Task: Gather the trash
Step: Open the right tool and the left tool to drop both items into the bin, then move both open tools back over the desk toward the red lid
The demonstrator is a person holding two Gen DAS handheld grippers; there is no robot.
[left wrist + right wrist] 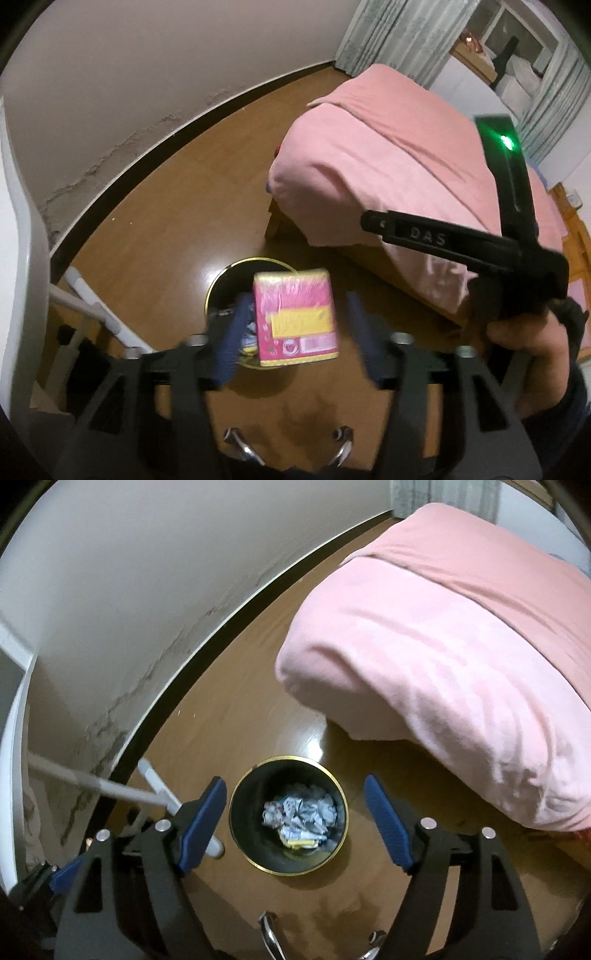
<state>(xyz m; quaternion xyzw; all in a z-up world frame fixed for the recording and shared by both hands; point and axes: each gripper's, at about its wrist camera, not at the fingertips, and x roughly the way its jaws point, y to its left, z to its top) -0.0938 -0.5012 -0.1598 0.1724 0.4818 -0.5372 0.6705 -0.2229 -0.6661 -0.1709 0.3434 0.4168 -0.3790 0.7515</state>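
The pink box (296, 317) is between the jaws of your left gripper (295, 332), directly above the mouth of the black bin (288, 814). The blue pads stand apart from it: on the right side you see a clear gap, on the left the pad is very near to the box, and I cannot tell if it touches. The jaws are released, and the box looks blurred, so I judge it is free and on its way down. Its printed face is turned to the camera and its long side points away from you, toward the bin below.

The bin stands on the wooden floor (258, 686), near the corner of the bed with the pink blanket (443, 657), and it already contains crumpled paper (301, 812).

Your right gripper (295, 823) hangs over the same bin with its jaws spread wide and nothing between them. In the left wrist view, this gripper is to the right of the box, beside the bed edge. Both hands are near the bin, but only the left one is straight over the opening with trash.
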